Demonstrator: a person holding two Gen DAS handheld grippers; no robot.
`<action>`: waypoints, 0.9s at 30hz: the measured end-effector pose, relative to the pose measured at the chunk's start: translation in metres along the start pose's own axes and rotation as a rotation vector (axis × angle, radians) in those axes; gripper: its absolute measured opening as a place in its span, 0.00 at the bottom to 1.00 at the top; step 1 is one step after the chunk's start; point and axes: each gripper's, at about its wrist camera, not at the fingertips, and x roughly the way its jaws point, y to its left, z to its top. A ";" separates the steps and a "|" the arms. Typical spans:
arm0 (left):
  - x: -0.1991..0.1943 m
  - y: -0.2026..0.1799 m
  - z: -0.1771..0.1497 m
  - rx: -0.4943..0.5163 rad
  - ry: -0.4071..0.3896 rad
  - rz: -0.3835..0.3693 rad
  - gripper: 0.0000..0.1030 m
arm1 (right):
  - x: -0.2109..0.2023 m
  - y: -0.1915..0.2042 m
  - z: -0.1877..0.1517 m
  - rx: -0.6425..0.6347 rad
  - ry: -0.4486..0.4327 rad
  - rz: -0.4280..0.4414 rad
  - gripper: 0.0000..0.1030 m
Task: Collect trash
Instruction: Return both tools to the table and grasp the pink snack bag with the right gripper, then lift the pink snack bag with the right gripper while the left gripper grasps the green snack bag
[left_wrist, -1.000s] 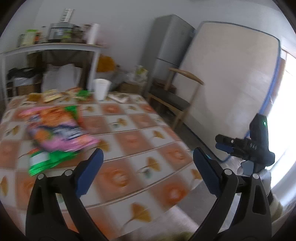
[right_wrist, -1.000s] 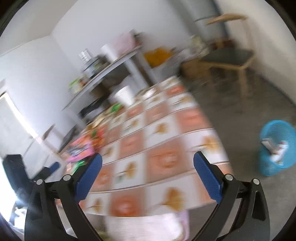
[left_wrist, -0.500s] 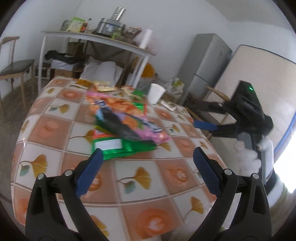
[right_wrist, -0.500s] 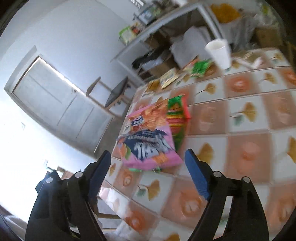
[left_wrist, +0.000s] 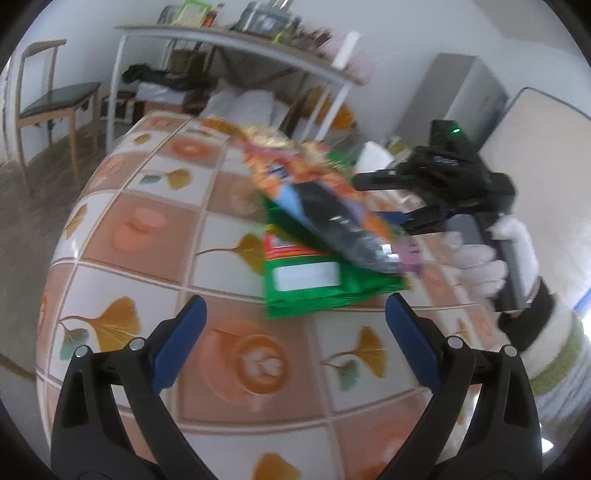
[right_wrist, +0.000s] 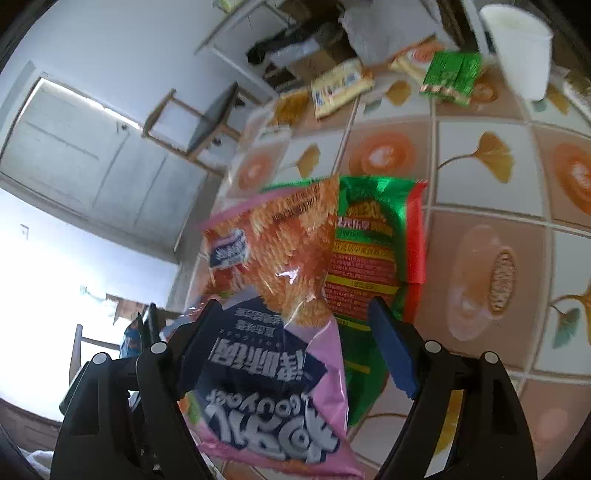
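On the tiled table (left_wrist: 155, 236) two snack bags are stacked: a pink bag (right_wrist: 273, 332) printed with orange snacks and a dark blue panel of white lettering lies across a green bag (right_wrist: 373, 254) with a red edge and a yellow-on-red label. The pair sits near the table's middle, ahead of the left gripper (left_wrist: 295, 332) and directly under the right gripper (right_wrist: 295, 347).

The right gripper's jaws stand wide, one to each side of the pink bag's near end; whether the pads (right_wrist: 391, 354) touch the film cannot be told, and no pinch is seen. The left gripper's jaws are also wide, with nothing between them, short of the green bag's near edge.

Both bags are judged light, thin and crinkly, with glossy film that is likely to slip and to crumple. The pink bag looks slack, as if mostly empty, so it should fold flat when squeezed. A hold is best taken on its near sealed end, where the film is doubled and stiffer, and not on the smooth middle. The green bag may be dragged along by a lift.

Further off, smaller wrappers (right_wrist: 340, 88) and a white cup (right_wrist: 524, 51) are seen at the table's far end.
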 end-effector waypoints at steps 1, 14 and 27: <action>0.005 0.004 0.002 -0.016 0.020 0.009 0.87 | 0.006 0.000 0.001 -0.008 0.019 -0.004 0.76; 0.041 0.024 0.013 -0.208 0.131 -0.152 0.61 | 0.029 -0.011 -0.023 -0.014 0.123 -0.033 0.18; 0.027 0.018 0.010 -0.207 0.139 -0.227 0.58 | -0.007 -0.051 -0.081 0.087 0.090 0.147 0.10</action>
